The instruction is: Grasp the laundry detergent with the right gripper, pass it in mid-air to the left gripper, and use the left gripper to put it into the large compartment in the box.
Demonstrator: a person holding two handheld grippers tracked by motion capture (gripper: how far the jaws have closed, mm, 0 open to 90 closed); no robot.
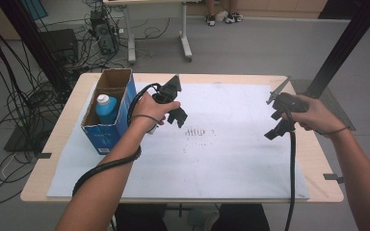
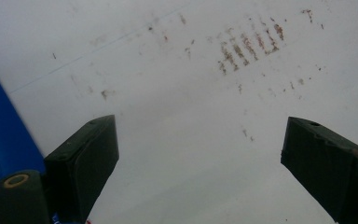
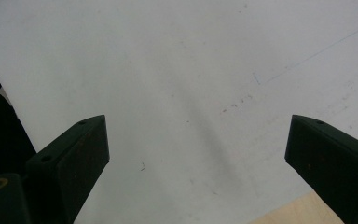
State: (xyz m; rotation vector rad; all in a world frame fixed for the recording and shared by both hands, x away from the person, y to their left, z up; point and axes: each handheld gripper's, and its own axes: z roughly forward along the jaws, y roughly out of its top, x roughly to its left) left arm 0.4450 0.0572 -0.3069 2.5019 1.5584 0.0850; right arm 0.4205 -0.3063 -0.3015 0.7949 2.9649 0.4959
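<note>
Claws of both hands, left claw [image 1: 176,113] and right claw [image 1: 275,122], gape wide above the white sheet [image 1: 221,163].

A blue bottle [image 1: 107,109] with a white cap stands upright inside the open cardboard box [image 1: 123,89].

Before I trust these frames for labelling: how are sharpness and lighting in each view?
High view: even light, soft overall, the bottle in the box readable. Left gripper view: brown marks fairly sharp, near jaws soft. Right gripper view: a faint shadow streak crosses the white sheet; no glare.
</note>
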